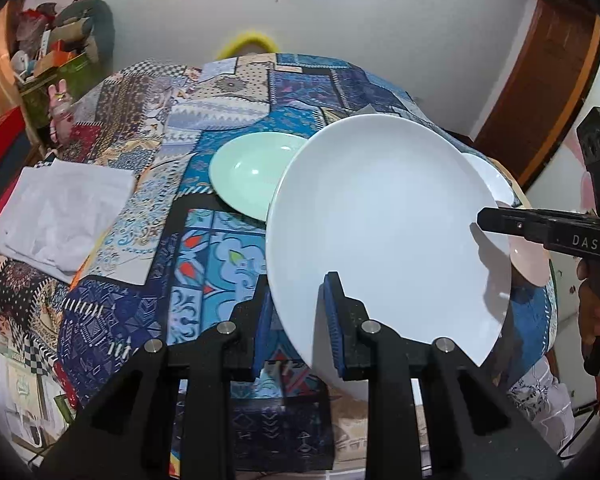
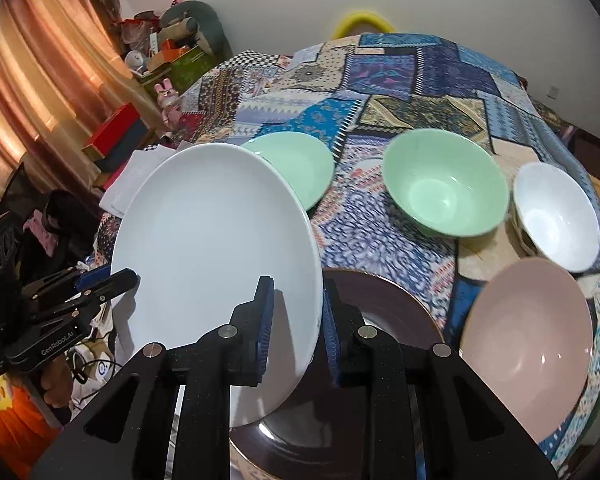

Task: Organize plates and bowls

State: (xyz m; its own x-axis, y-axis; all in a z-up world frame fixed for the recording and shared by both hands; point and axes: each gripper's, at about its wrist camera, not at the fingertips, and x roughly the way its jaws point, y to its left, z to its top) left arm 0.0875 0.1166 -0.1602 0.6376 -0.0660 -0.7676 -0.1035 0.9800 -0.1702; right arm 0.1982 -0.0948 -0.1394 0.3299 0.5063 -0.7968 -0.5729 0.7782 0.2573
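A large white plate (image 1: 384, 232) (image 2: 216, 248) is held tilted above the table by both grippers. My left gripper (image 1: 300, 308) is shut on its near rim in the left wrist view, where my right gripper (image 1: 482, 218) is shut on the opposite rim. In the right wrist view, my right gripper (image 2: 296, 300) pinches the plate's right edge and the left gripper (image 2: 128, 278) grips its left edge. Under the white plate lies a dark brown plate (image 2: 388, 308). A pale green plate (image 2: 300, 164) (image 1: 248, 172) lies beyond it. A green bowl (image 2: 444, 184), a white bowl (image 2: 552, 212) and a pink bowl (image 2: 532, 336) stand to the right.
The table (image 2: 380, 72) wears a patchwork cloth. A folded white cloth (image 1: 60, 208) lies at its left edge. Boxes and toys (image 2: 168, 52) pile up by the curtain (image 2: 40, 80) on the left. A person's hand (image 1: 592, 308) holds the right gripper's handle.
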